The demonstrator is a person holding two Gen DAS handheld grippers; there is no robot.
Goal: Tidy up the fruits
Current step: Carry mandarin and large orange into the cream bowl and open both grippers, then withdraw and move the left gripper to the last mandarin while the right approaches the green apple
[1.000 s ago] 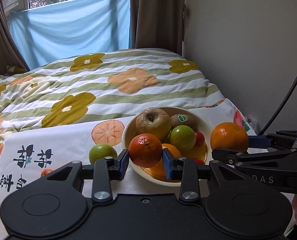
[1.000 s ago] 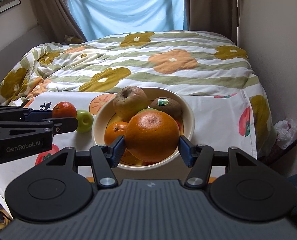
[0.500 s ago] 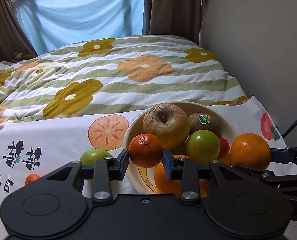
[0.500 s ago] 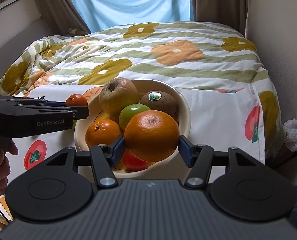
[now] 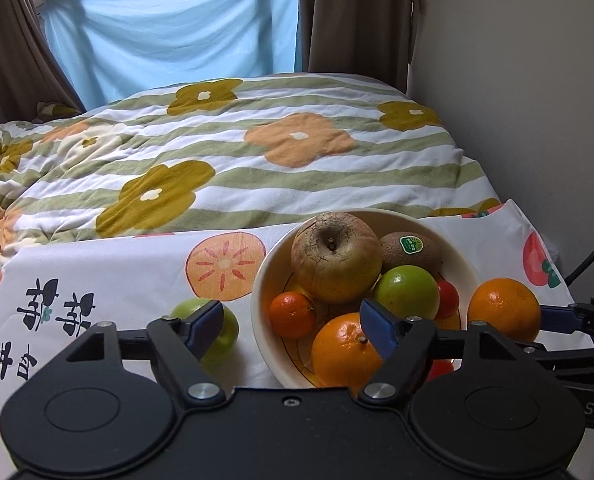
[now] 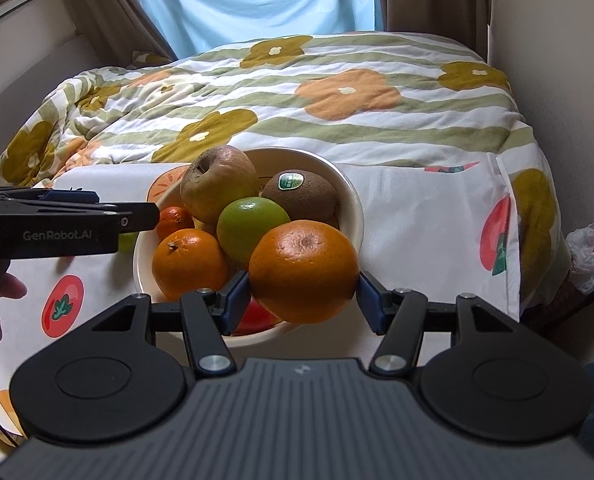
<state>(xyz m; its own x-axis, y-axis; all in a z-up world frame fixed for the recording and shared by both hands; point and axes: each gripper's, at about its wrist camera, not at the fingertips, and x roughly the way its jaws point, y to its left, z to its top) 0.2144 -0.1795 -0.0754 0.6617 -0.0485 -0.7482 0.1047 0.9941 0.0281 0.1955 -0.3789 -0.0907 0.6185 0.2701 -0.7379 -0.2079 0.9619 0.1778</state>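
Note:
A cream bowl (image 5: 463,264) on a fruit-print cloth holds a wrinkled apple (image 5: 335,256), a kiwi (image 5: 411,250), a green apple (image 5: 405,292), an orange (image 5: 345,350) and a small mandarin (image 5: 292,314) at its left side. My left gripper (image 5: 291,326) is open and empty above the bowl's left rim. My right gripper (image 6: 303,300) is shut on a large orange (image 6: 303,270), held over the bowl's (image 6: 349,196) near right rim. That orange shows in the left wrist view (image 5: 503,308) too. A loose green apple (image 5: 201,308) lies on the cloth left of the bowl.
The cloth (image 5: 117,276) covers the foot of a bed with a flowered quilt (image 5: 257,152). A wall (image 5: 517,80) stands close on the right. A plastic bag (image 6: 589,252) lies off the cloth's right edge.
My left gripper opened and let go of the small mandarin, which now lies in the bowl. Both grippers moved closer over the bowl, the right one still holding the large orange.

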